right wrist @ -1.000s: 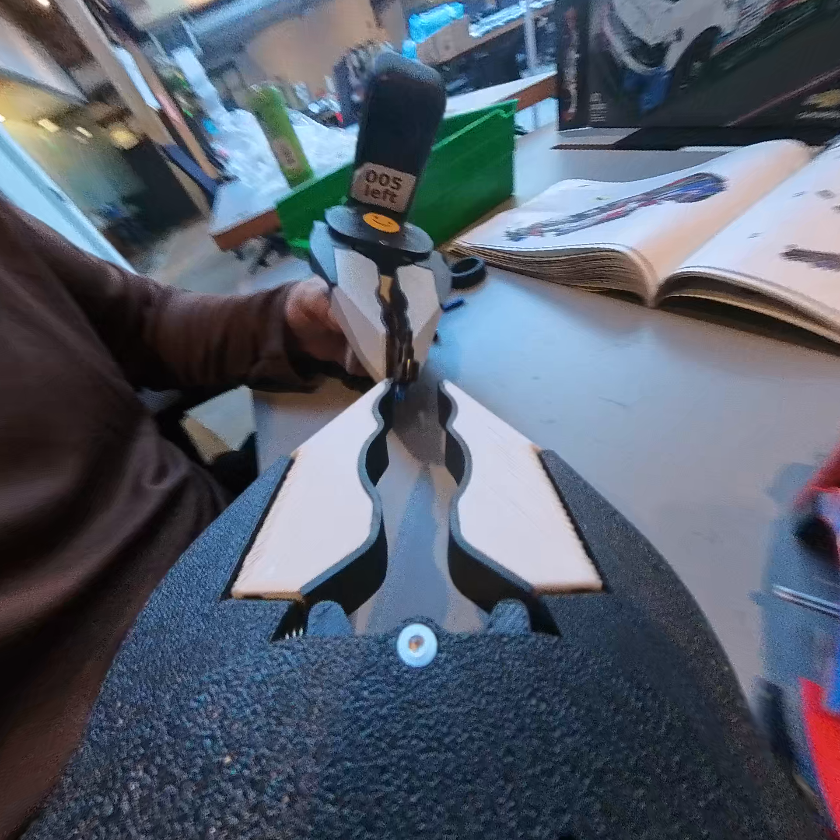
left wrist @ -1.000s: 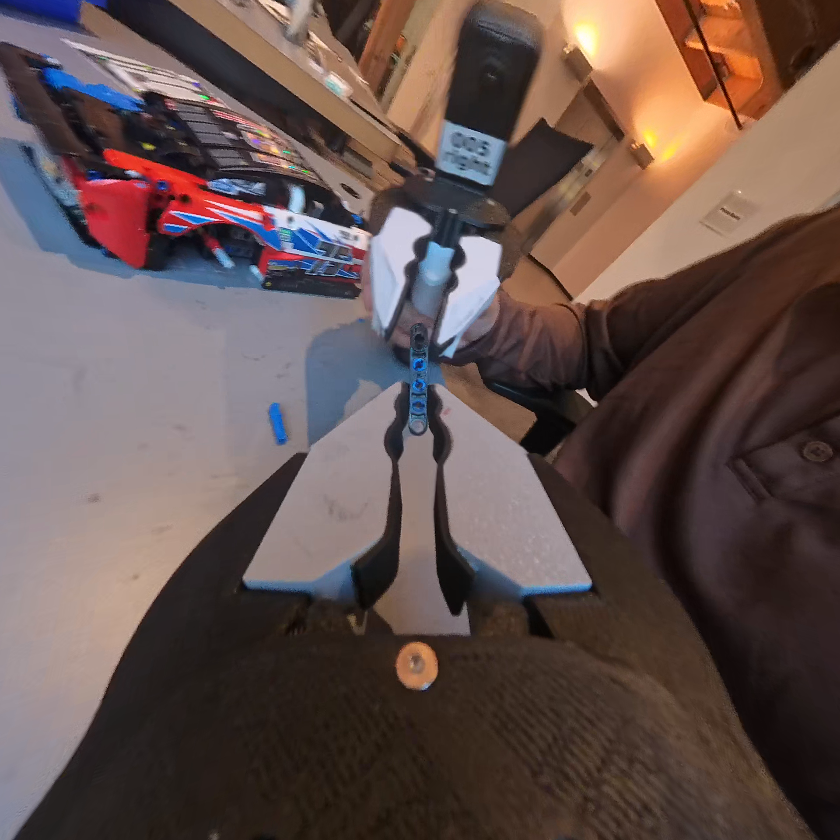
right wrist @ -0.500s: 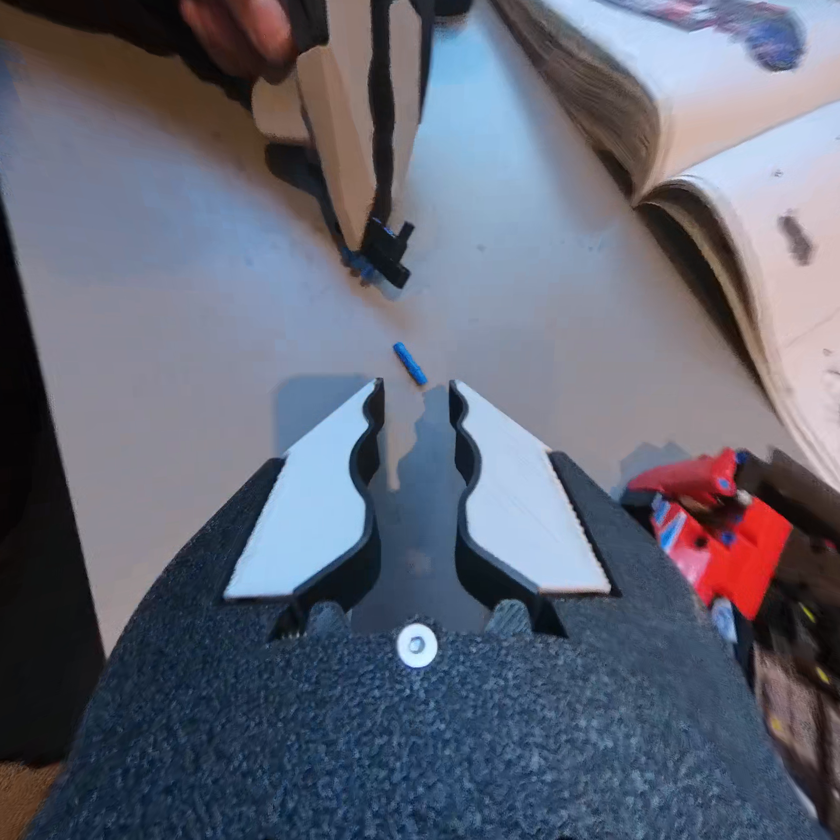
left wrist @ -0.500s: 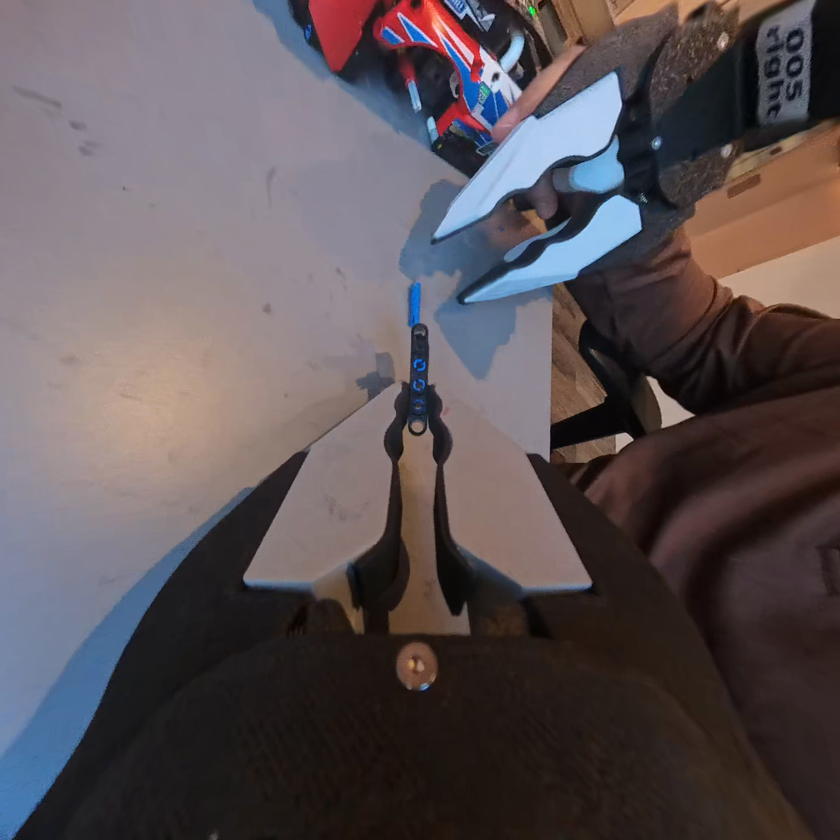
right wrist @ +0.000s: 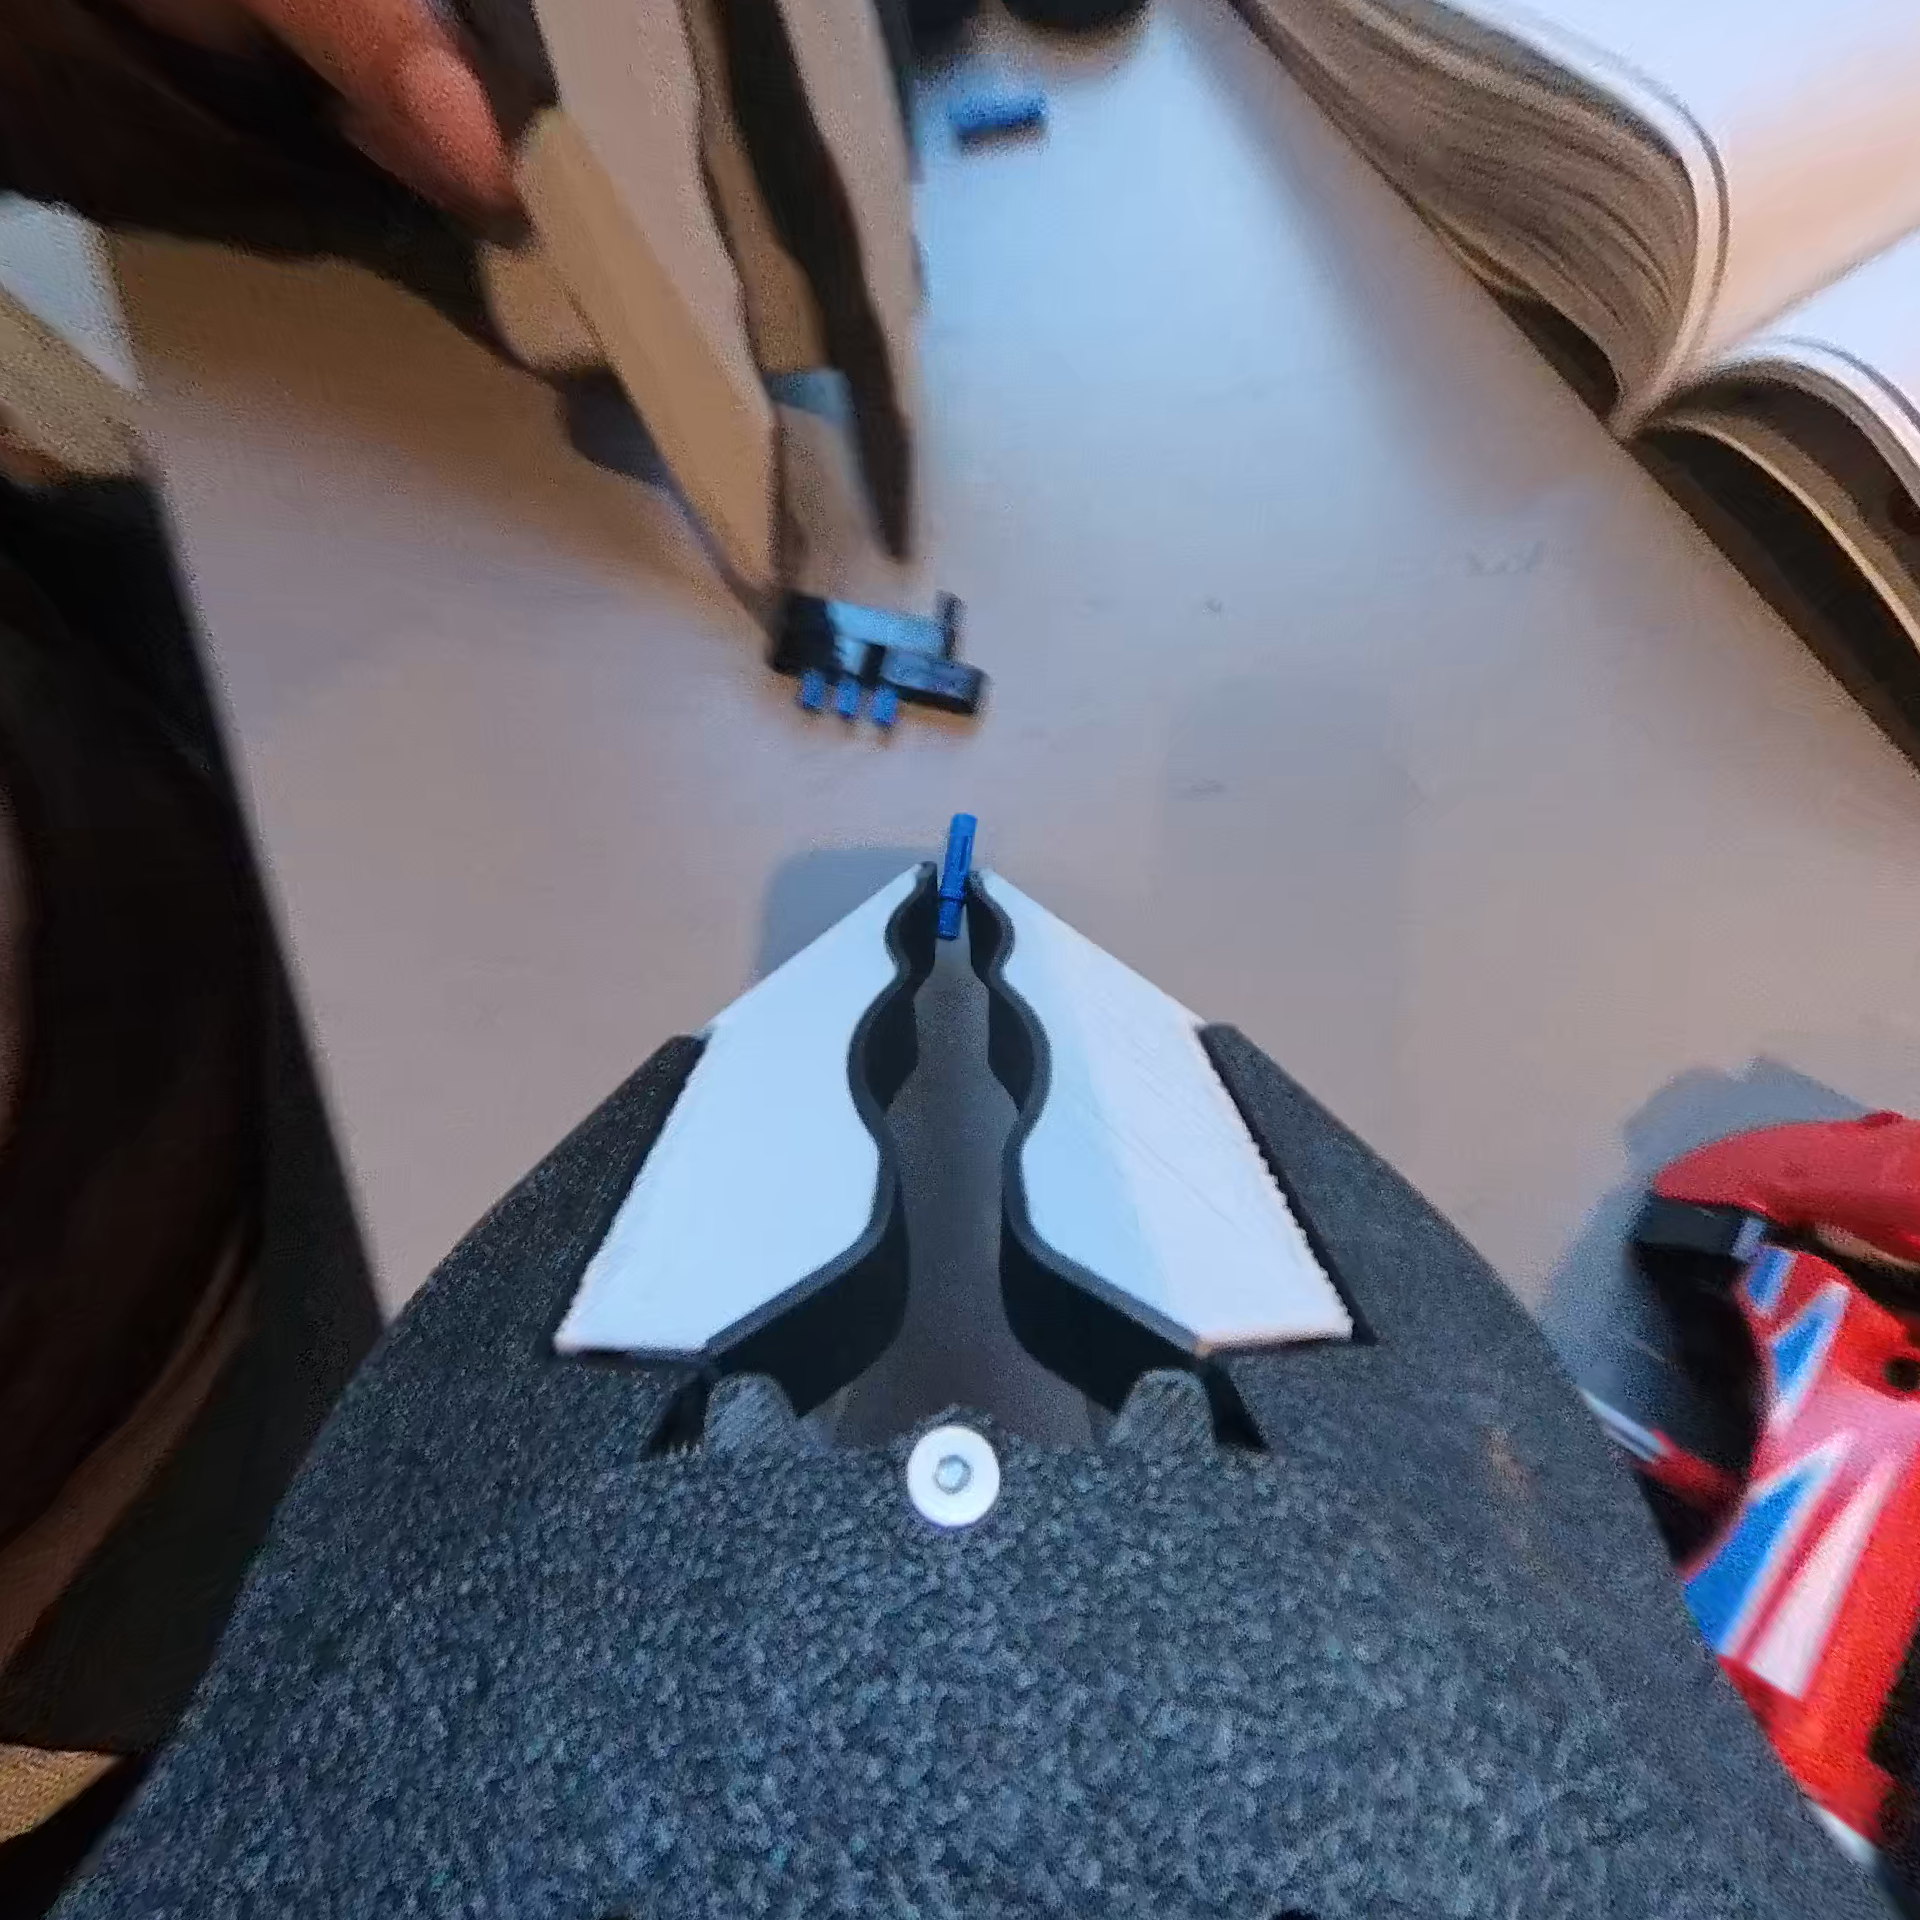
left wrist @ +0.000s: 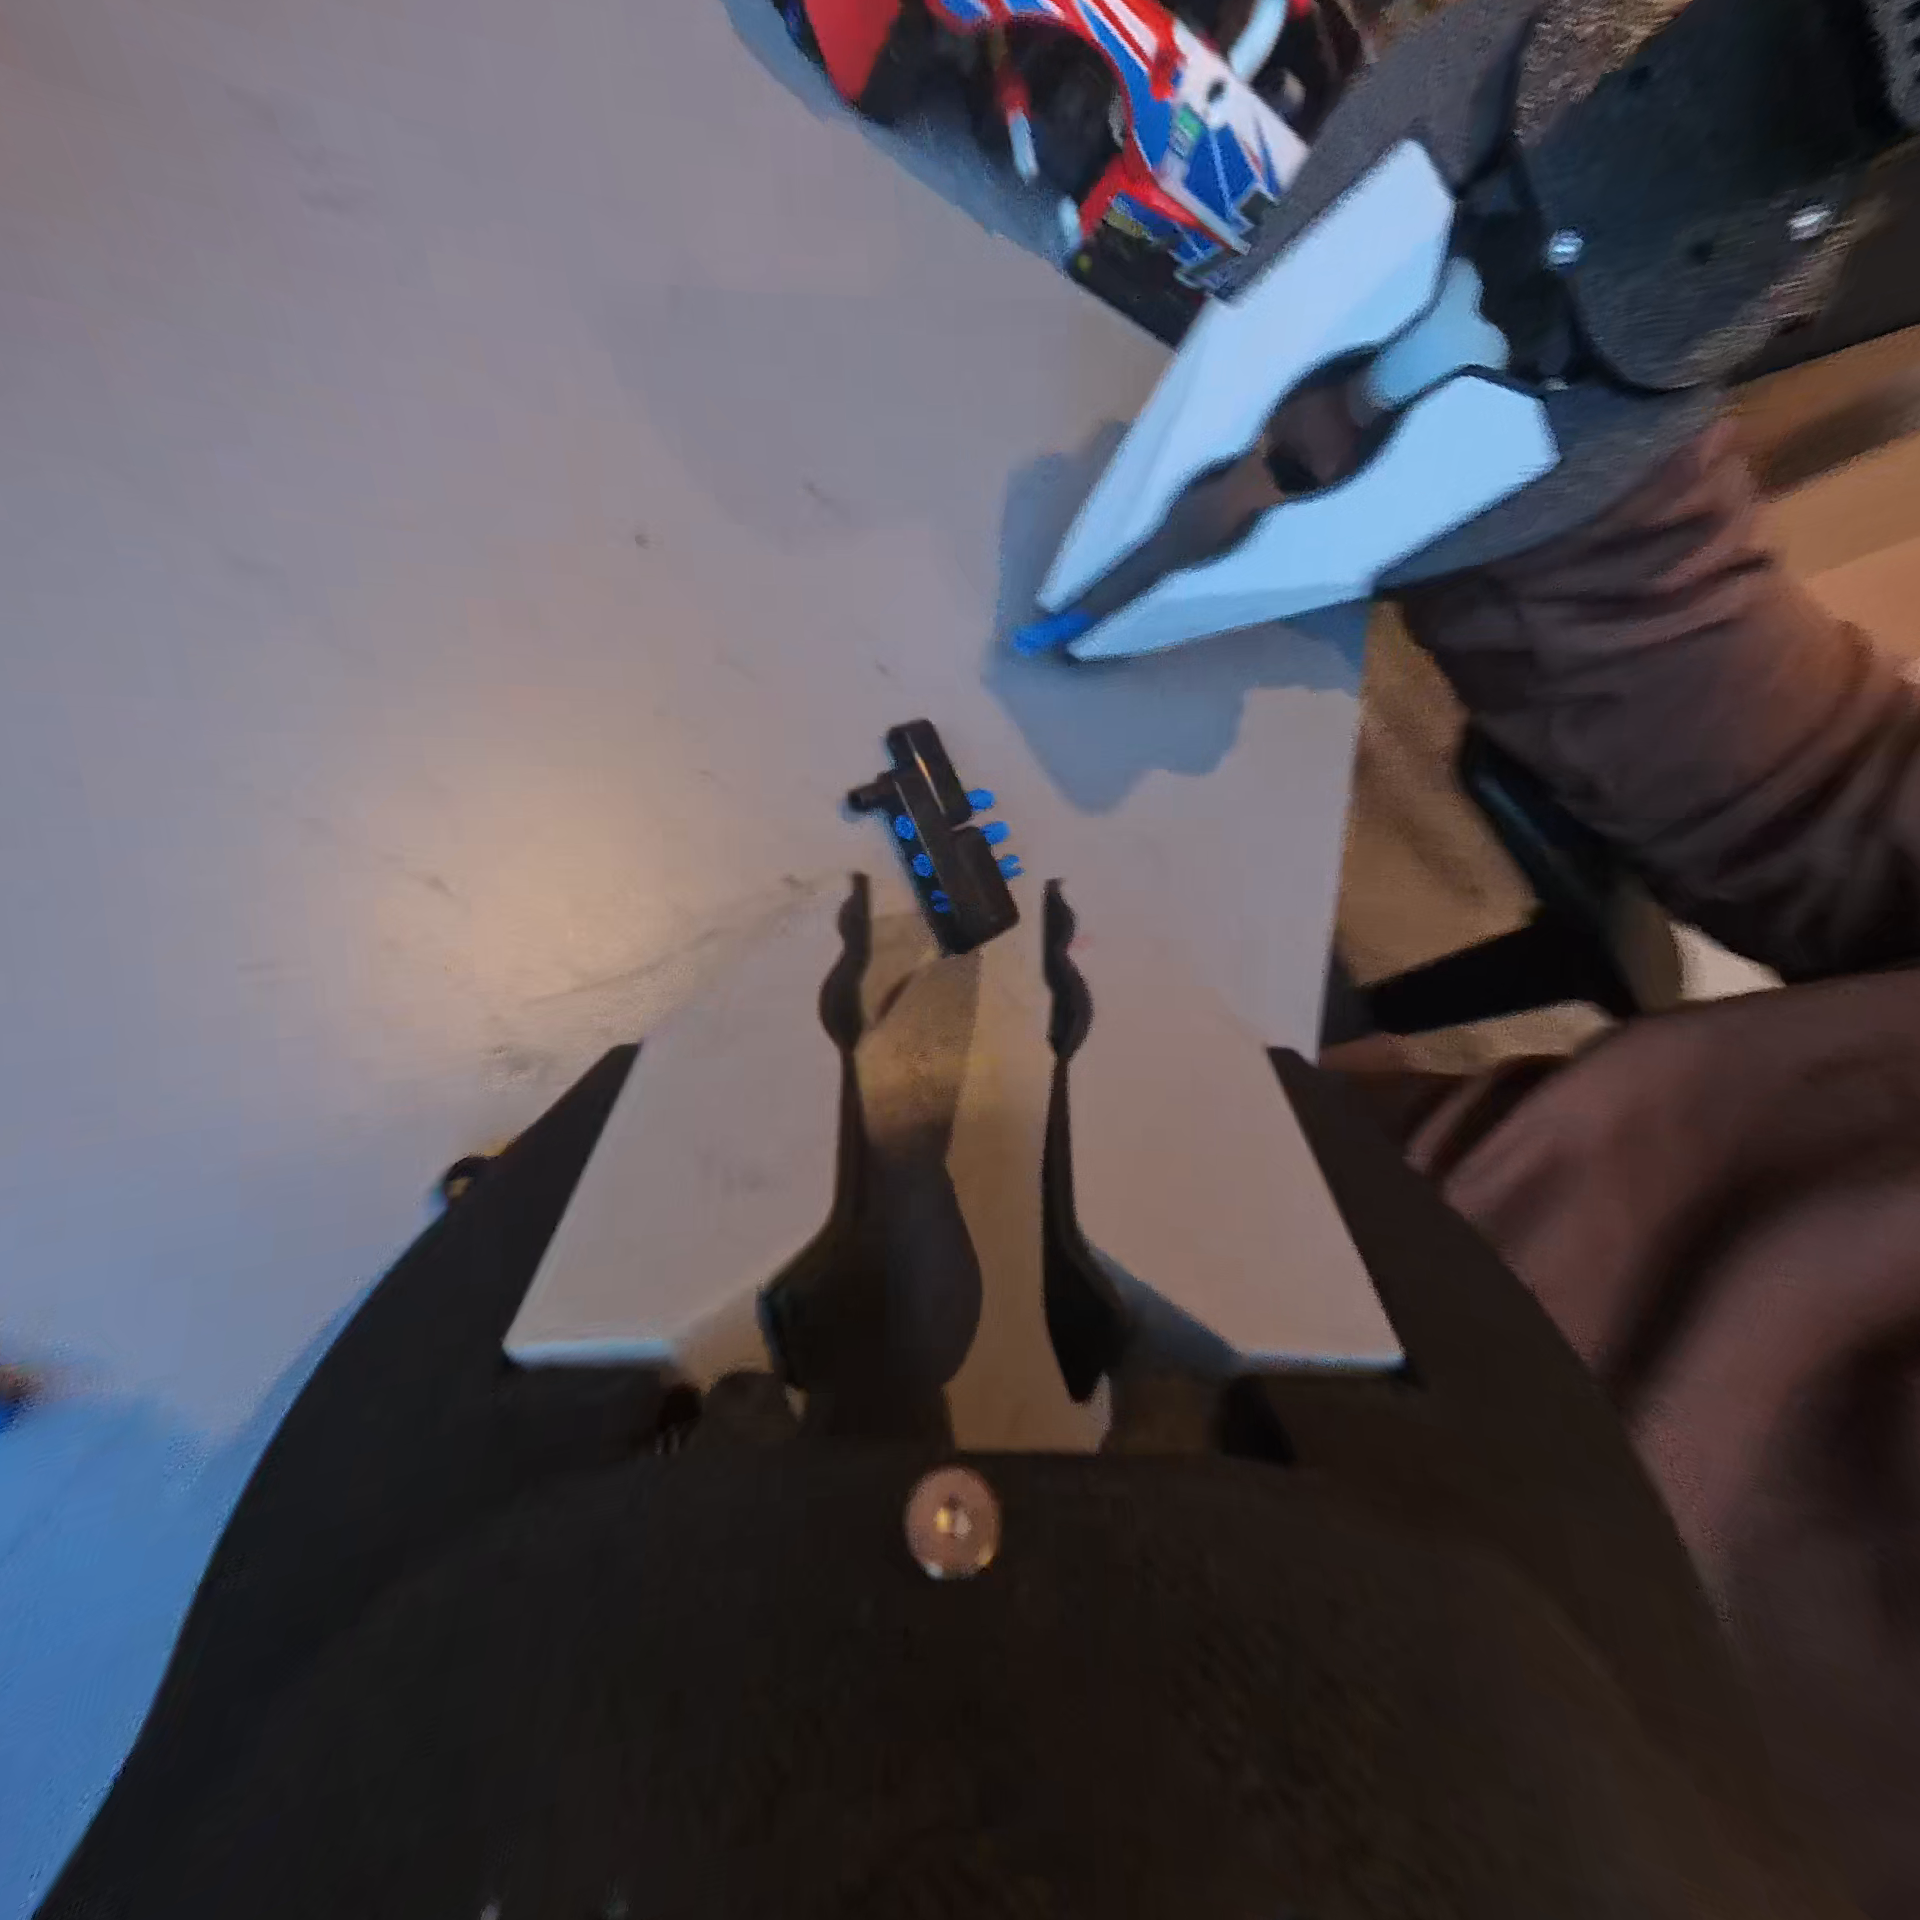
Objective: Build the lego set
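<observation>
A black beam with blue pins (left wrist: 940, 836) lies loose on the grey table (left wrist: 416, 623), just past my left gripper (left wrist: 951, 894), which is open and empty. The beam also shows in the right wrist view (right wrist: 883, 660), below the left gripper's fingers (right wrist: 717, 343). My right gripper (right wrist: 951, 883) is shut on a small blue pin (right wrist: 954, 878) at its tips, low over the table. In the left wrist view the right gripper (left wrist: 1060, 634) shows at the upper right with the blue pin (left wrist: 1044, 632) poking from its tips.
A red, white and blue lego car (left wrist: 1132, 135) stands at the table's far side and shows at the right edge of the right wrist view (right wrist: 1808, 1403). An open instruction book (right wrist: 1621, 239) lies at the upper right. Another blue piece (right wrist: 997, 109) lies beyond. The person's brown sleeve (left wrist: 1662, 727) is at the table edge. From my left tips it is roughly 12 cm to the blue piece (right wrist: 997, 109); from my right, 20 cm.
My left gripper has opened and let the black beam drop onto the table. My right gripper has come down, closed on the blue pin that lay on the table.
</observation>
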{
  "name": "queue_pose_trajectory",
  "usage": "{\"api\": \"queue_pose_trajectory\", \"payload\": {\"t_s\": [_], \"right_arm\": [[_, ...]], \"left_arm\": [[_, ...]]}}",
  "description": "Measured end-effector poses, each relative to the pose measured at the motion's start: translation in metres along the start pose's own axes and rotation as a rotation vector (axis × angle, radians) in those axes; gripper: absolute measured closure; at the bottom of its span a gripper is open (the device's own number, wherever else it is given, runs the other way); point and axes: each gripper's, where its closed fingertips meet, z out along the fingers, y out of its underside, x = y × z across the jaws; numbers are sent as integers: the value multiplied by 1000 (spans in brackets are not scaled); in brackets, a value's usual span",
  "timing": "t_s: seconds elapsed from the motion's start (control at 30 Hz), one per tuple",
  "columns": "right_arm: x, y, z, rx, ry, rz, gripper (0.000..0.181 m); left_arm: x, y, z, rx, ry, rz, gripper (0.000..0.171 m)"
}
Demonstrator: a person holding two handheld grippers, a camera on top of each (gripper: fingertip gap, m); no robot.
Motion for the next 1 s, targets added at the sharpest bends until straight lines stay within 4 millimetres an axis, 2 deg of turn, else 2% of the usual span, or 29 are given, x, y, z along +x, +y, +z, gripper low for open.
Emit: {"api": "queue_pose_trajectory", "payload": {"t_s": [0.03,0.1,0.17,0.23,0.3,0.37,0.43,0.6,0.77,1.0], "right_arm": [[-10,-6,-3,38,-36,10,176],[-26,-16,-9,96,-97,45,176],[-37,-24,-14,144,-163,117,176],[-46,-31,-19,191,-247,200,176],[-48,-34,-22,215,-293,261,176],[-49,-34,-25,220,-314,289,176],[-51,-32,-26,216,-328,301,176],[-53,-32,-28,225,-374,340,176],[-53,-30,-30,233,-404,360,176],[-55,-28,-31,234,-423,355,176]], "left_arm": [[1,-4,-4,22,-46,71,135],[15,-10,-7,37,-83,233,137],[36,-13,-3,27,-109,452,138],[44,-12,5,-3,-221,716,139],[50,-13,11,-10,-335,951,151],[61,-14,15,8,-383,1116,161],[63,-16,16,12,-421,1179,163],[64,-24,16,40,-477,1260,157],[70,-23,18,38,-464,1352,167],[72,-22,21,15,-447,1419,168]]}}
